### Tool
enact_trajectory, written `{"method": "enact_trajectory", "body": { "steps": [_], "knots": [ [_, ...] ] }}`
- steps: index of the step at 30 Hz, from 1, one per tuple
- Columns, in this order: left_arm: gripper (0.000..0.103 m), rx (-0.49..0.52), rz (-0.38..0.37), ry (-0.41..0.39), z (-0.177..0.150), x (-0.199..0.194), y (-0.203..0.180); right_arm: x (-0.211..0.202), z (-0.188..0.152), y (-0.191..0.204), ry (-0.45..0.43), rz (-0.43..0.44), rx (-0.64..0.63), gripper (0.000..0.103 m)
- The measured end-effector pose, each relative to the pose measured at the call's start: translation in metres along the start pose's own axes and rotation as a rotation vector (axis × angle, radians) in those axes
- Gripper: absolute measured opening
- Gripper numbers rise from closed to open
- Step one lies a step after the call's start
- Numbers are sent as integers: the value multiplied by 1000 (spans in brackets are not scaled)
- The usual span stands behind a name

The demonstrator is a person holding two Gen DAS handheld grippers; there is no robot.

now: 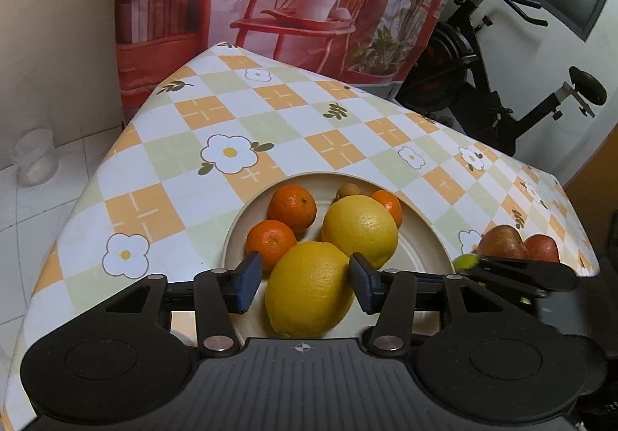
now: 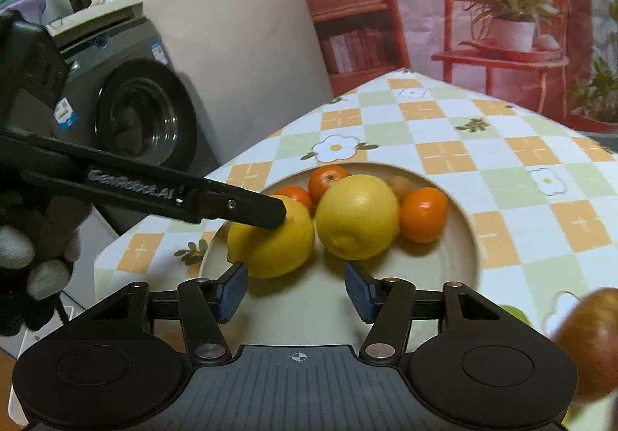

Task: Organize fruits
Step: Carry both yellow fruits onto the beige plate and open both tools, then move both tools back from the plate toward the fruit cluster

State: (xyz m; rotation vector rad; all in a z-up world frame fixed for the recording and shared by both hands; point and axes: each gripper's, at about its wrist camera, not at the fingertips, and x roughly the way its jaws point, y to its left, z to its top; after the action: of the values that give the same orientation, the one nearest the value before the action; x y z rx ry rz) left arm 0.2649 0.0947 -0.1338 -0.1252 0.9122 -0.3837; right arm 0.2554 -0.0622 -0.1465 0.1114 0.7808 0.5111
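A beige plate [image 1: 425,249] on the checked tablecloth holds two lemons, three mandarins and a small brown fruit [image 1: 348,190]. My left gripper [image 1: 305,284] is open, with the near lemon [image 1: 309,288] between its blue pads and a sliver of plate showing at the left pad. The right wrist view shows one left finger [image 2: 239,203] lying across that lemon [image 2: 270,245]. My right gripper [image 2: 295,294] hovers open over the bare near part of the plate [image 2: 455,238], nothing between its pads. The other lemon [image 2: 357,216] lies just beyond it.
Two red apples [image 1: 500,243] and a green fruit [image 1: 465,261] lie on the cloth right of the plate, beside the right gripper's fingers [image 1: 521,272]. The table drops off on both sides. A washing machine [image 2: 146,114] and an exercise bike [image 1: 483,83] stand beyond.
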Motion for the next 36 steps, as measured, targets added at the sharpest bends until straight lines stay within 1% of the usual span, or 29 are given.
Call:
{"method": "enact_trajectory", "body": {
  "steps": [3, 6, 7, 11, 14, 18, 21, 23, 26, 31, 36],
  "knots": [
    [56, -33, 2, -1, -1, 2, 1, -26, -8, -6, -46, -12, -17, 51],
    [55, -30, 32, -12, -1, 0, -6, -56, -18, -20, -104, -54, -8, 51],
    [53, -26, 44, -21, -2, -1, -9, -65, -23, -26, -127, -68, 6, 51],
    [53, -47, 56, -57, -2, -8, -19, -100, -44, -50, -211, -135, 39, 51],
    [53, -29, 74, -90, -3, -17, -35, -121, -62, -64, -261, -183, 45, 51],
    [53, 9, 93, -135, -6, -25, -62, -139, -86, -76, -328, -217, 25, 51],
    [53, -2, 59, -165, -12, -26, -79, -144, -101, -85, -322, -230, 30, 51],
    [53, 0, 33, -171, -18, -23, -92, -146, -109, -88, -314, -238, 32, 51],
    [52, 60, 8, -181, -28, -20, -117, -147, -119, -92, -310, -242, 45, 51],
    [52, 153, -47, -147, -34, -12, -143, -142, -125, -89, -287, -220, 36, 50],
    [46, 157, -75, -107, -34, -1, -146, -131, -126, -82, -236, -215, 0, 49]
  ]
}}
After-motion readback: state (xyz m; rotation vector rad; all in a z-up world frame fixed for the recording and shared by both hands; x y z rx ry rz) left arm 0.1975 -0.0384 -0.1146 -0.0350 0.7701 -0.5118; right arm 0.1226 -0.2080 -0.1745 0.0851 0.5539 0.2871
